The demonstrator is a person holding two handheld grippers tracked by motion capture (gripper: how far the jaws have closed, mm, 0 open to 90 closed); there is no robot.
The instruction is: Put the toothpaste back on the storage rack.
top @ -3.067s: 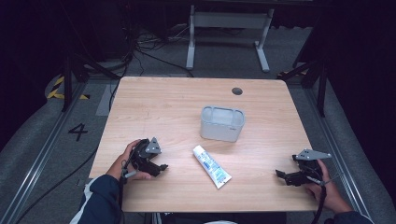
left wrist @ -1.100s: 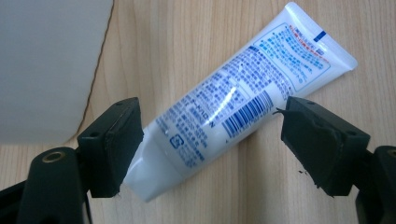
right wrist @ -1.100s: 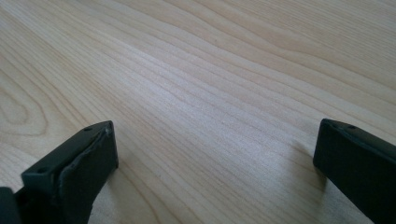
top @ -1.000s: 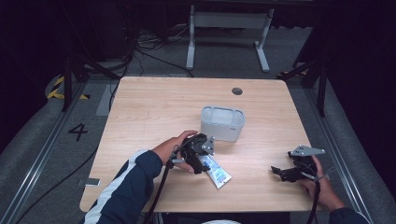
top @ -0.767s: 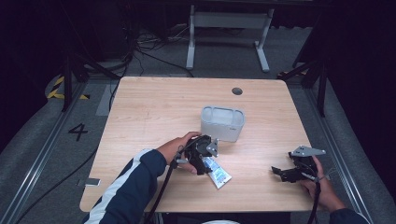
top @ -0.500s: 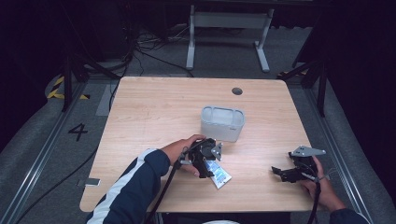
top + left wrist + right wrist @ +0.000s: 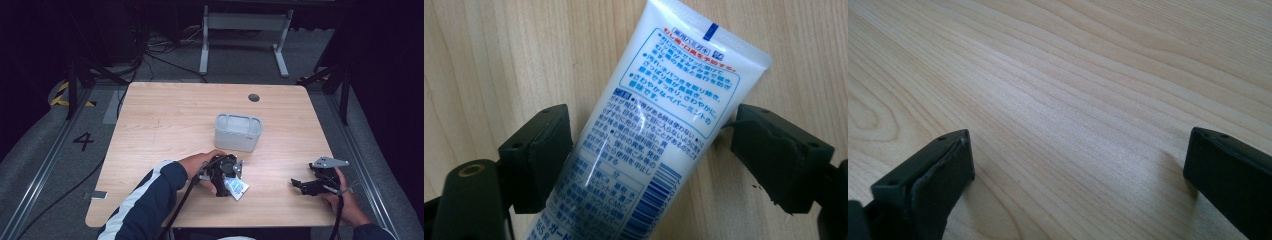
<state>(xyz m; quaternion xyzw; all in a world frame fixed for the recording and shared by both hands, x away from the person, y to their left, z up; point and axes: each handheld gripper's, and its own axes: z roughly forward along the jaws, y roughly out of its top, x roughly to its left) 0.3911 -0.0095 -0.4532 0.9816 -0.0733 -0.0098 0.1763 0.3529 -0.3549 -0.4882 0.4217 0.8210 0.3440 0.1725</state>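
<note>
Left gripper [image 7: 226, 176] points straight down over the white tube [image 7: 654, 135], which lies flat on the desk [image 7: 165, 125] near the middle of its near edge. In the left gripper view the two black jaws stand on either side of the tube. The left-hand jaw sits just beside the tube's edge and the right-hand one close to its crimped end, but whether either pad touches cannot be told. Nothing shows the tube squeezed or lifted, so the jaws read as fairly wide and not gripping. They have just been opening a little, with the tube between them. The tube lies slantwise across that view, its printed back face up, with blue text and a barcode.

The person's left hand [image 7: 200, 167] wraps the gripper's body from the left. Its forearm, in a dark sleeve with a white stripe [image 7: 145, 200], reaches in diagonally from the near edge of the desk, and the cable trails back along it.

Right gripper [image 7: 300, 184] rests low near the desk's near right corner, held by the right hand [image 7: 342, 195], its jaws pointing left across the wood. In the right gripper view its jaws stand wide apart over bare woodgrain.

A pale grey bin [image 7: 238, 131] stands upright near the desk's centre, beyond the tube and well apart from both grippers.
</note>
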